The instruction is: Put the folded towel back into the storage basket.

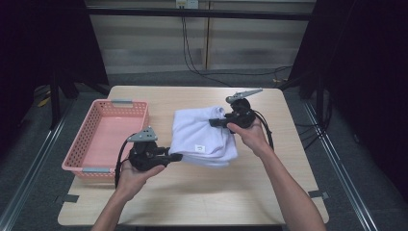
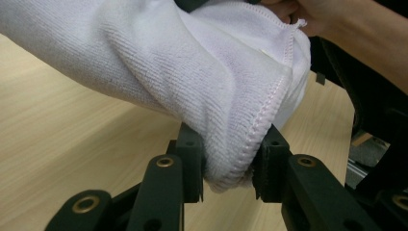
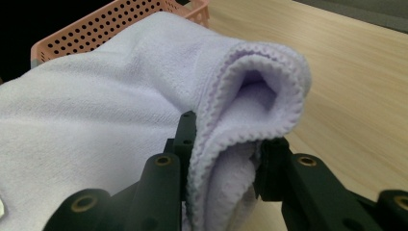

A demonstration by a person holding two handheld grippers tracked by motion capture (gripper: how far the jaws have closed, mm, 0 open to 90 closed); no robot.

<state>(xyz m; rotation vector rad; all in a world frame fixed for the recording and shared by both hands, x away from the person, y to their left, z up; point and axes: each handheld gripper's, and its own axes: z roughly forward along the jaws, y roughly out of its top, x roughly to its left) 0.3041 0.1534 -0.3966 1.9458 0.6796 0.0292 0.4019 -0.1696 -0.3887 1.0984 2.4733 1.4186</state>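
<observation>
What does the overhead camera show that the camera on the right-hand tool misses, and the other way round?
High view alone: both hands, the left gripper and right gripper gripping opposite ends of the white towel, the whole wooden table, a small label on the towel, and the floor and cables beyond.

Right gripper view alone: a close look at the towel's folded, stitched hem pinched between that gripper's black fingers.

Both: the towel, the pink basket and the table.
</observation>
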